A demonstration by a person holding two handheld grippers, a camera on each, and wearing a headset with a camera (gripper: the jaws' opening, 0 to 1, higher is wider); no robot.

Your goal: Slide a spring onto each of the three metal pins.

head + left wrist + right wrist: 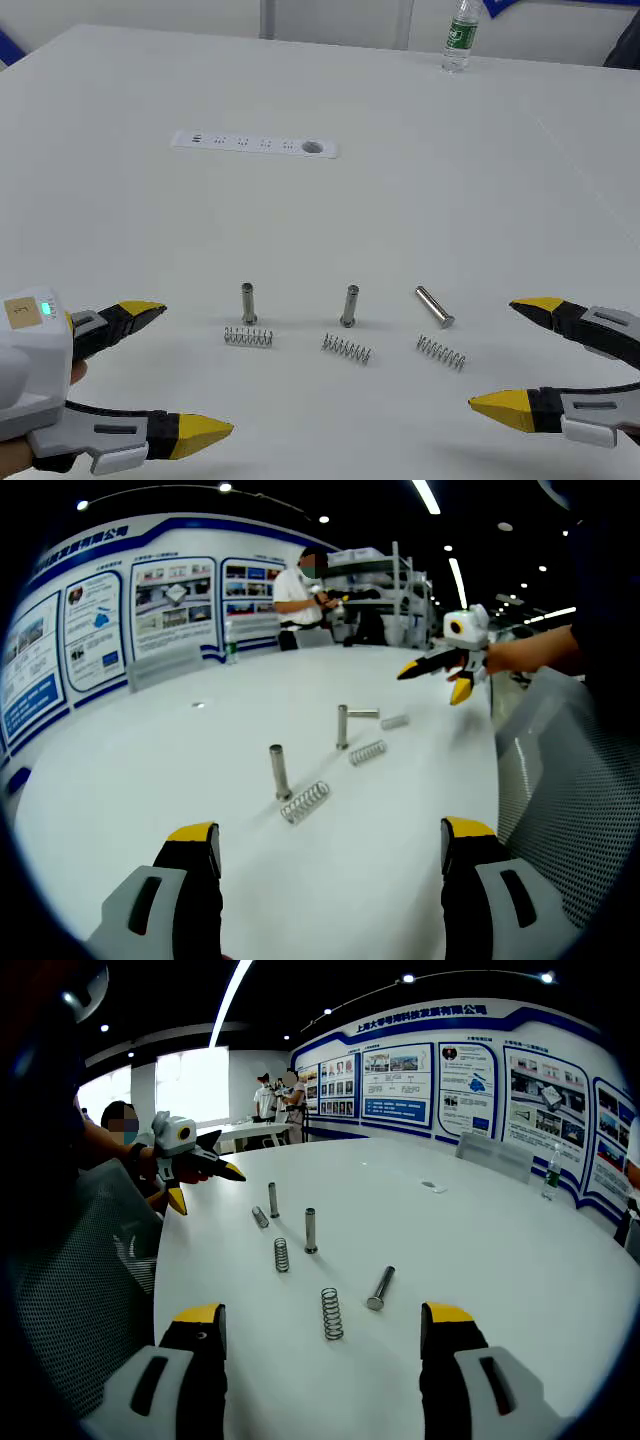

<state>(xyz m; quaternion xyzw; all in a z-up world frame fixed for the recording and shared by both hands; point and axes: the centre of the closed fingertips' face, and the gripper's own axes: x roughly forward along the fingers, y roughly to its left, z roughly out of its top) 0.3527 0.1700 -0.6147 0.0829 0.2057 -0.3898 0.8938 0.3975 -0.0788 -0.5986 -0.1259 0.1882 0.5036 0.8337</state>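
Observation:
Three metal pins stand in a row on the white table (400, 180): the left pin (248, 302) and middle pin (350, 305) are upright, the right pin (434, 306) lies on its side. A loose spring lies in front of each: left spring (248, 337), middle spring (346, 349), right spring (441, 352). My left gripper (192, 370) hovers open to the left of the row, holding nothing. On the other side my right gripper (492, 354) is open and empty too. In the right gripper view the lying pin (380, 1287) and nearest spring (330, 1313) sit just ahead.
A white power strip (254, 145) lies further back on the table. A water bottle (460, 36) stands at the far edge. A mesh chair back (570, 780) is beside the near edge. People stand in the background by the display wall (430, 1070).

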